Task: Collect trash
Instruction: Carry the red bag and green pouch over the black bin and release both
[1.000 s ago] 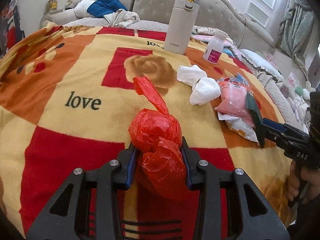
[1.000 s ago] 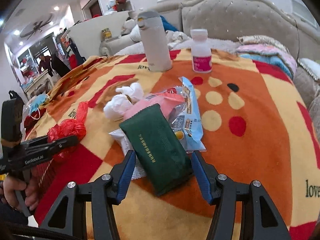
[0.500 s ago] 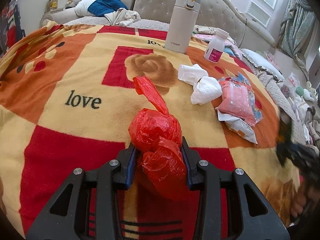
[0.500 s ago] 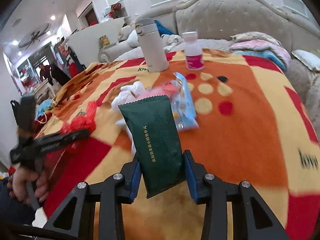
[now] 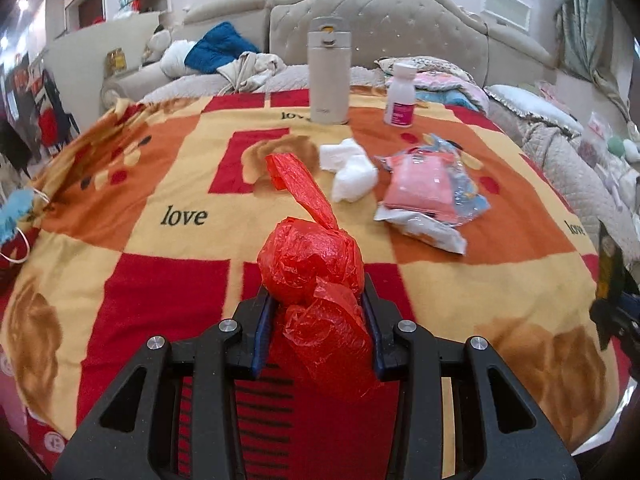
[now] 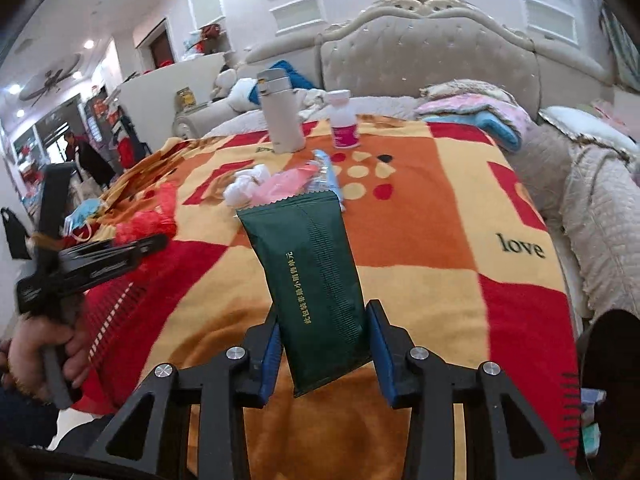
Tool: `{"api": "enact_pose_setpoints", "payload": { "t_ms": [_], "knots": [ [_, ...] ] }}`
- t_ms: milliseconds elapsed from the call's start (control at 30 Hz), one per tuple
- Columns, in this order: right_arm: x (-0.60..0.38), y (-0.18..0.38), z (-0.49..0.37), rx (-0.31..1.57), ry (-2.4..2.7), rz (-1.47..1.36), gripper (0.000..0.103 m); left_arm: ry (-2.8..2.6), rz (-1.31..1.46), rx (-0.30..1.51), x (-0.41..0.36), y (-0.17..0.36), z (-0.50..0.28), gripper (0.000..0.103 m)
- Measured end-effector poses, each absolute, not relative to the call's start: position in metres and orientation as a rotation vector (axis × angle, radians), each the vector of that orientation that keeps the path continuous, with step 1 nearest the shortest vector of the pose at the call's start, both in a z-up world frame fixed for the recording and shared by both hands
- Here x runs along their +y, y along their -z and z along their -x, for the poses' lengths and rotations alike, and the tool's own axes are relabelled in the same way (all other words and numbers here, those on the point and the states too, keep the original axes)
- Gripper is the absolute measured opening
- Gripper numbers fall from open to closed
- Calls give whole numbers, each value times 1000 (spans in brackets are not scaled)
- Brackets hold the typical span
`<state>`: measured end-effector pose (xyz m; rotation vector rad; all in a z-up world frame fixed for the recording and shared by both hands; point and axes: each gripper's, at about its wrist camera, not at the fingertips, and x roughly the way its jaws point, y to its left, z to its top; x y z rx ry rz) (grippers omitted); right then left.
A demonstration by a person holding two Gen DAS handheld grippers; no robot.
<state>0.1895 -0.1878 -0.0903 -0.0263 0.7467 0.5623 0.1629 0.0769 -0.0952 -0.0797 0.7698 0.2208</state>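
My left gripper (image 5: 318, 300) is shut on a crumpled red plastic bag (image 5: 312, 264) and holds it just above the blanket (image 5: 120, 280). My right gripper (image 6: 322, 320) is shut on a dark green packet (image 6: 308, 264), lifted upright above the blanket near its front edge. White crumpled tissues (image 5: 352, 172), a pink packet (image 5: 420, 184) and a white wrapper (image 5: 424, 230) lie on the blanket beyond the red bag. The left gripper also shows in the right wrist view (image 6: 156, 242) at the left, with the red bag (image 6: 148, 220).
A beige thermos (image 5: 328, 76) and a small white bottle with a pink label (image 5: 400, 96) stand at the blanket's far edge. A blue face mask (image 5: 16, 212) lies at the left edge. A tufted headboard (image 5: 380, 32) and pillows are behind.
My right gripper has lifted the green packet off the pile and pulled back toward the front edge of the blanket. My left gripper still holds the red bag, slightly raised.
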Motion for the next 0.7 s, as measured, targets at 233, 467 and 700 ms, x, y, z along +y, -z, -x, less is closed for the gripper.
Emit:
{"api": "enact_pose_setpoints", "payload": {
  "t_ms": [233, 467, 700],
  "knots": [
    [-200, 89, -192, 743, -516, 7, 38, -213, 49, 770, 57, 97, -159, 36],
    [-207, 86, -191, 733, -500, -5, 38, -195, 18, 781, 41, 101, -161, 36],
    [-217, 84, -190, 721, -482, -21, 38, -200, 1, 781, 38, 102, -163, 36]
  ]
}}
